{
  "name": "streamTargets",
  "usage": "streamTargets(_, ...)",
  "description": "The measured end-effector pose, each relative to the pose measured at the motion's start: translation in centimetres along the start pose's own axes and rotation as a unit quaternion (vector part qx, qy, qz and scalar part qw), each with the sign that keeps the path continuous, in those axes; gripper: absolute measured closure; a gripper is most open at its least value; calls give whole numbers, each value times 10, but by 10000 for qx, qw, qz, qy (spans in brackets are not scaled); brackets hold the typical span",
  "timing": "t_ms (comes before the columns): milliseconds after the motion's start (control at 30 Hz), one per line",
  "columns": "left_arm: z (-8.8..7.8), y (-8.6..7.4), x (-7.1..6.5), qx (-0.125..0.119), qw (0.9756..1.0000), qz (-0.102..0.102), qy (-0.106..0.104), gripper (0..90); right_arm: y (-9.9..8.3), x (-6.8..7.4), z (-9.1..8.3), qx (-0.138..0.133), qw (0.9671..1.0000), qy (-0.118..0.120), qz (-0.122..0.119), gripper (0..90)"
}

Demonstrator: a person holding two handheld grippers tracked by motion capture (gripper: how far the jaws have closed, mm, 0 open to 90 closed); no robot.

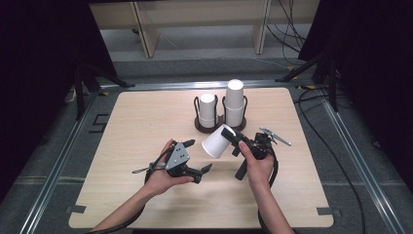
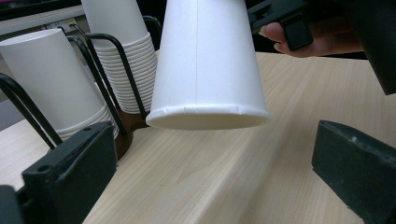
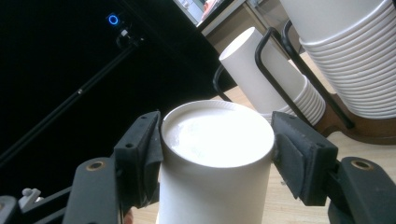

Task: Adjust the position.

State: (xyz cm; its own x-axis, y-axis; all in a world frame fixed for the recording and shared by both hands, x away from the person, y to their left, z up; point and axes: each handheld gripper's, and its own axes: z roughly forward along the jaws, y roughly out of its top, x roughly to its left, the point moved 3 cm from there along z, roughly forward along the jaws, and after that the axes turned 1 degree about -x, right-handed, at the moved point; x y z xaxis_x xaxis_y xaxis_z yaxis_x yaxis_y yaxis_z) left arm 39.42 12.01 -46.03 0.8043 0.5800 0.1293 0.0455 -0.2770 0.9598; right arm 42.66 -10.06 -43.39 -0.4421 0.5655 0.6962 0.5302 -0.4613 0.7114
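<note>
Paper cup (image 1: 215, 142) gripped at its closed base by right tool (image 1: 233, 137), tilted mouth-down above counter (image 1: 146, 122) middle, just near of cup holder (image 1: 220, 122). Left tool (image 1: 198, 156) wide and empty; best brought squarely around the rim before any handover, squeezing lightly to avoid crushing

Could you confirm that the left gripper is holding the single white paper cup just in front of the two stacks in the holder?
Not quite: the right gripper holds that white paper cup, jaws clamped at its closed end, as the right gripper view shows. The left gripper is open and empty. The cup is indeed in front of the two stacks in the holder.
</note>
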Motion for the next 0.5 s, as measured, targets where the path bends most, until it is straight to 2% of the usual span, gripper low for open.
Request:
streamTargets(33, 0, 0, 0, -4, 10000, 1, -4, 0, 0, 0, 0, -8, 10000, 60, -41, 365)
streamTargets(167, 2, 1, 0, -26, 10000, -14, -13, 0, 0, -1, 0, -10, 9999, 86, 106, 365)
streamTargets(233, 4, 1, 0, -24, 10000, 28, -9, 0, 0, -2, 0, -34, 9999, 79, 52, 364)
streamTargets(267, 5, 1, 0, -35, 10000, 18, -16, 0, -1, -2, 0, -20, 9999, 63, 103, 365)
streamTargets(300, 6, 1, 0, -85, 10000, 6, -16, 0, -1, -2, 1, -19, 9997, 170, 178, 364)
streamTargets(333, 6, 1, 0, -39, 10000, 29, -8, 0, -1, -1, 1, 1, 9995, 115, 305, 364)
streamTargets(467, 9, 1, 0, -54, 10000, 79, 3, 0, -2, 0, 0, 11, 9990, 159, 411, 364)
streamTargets(500, 10, 2, 1, -112, 9999, 82, 0, 0, -2, -1, 0, 4, 9992, 151, 371, 365)
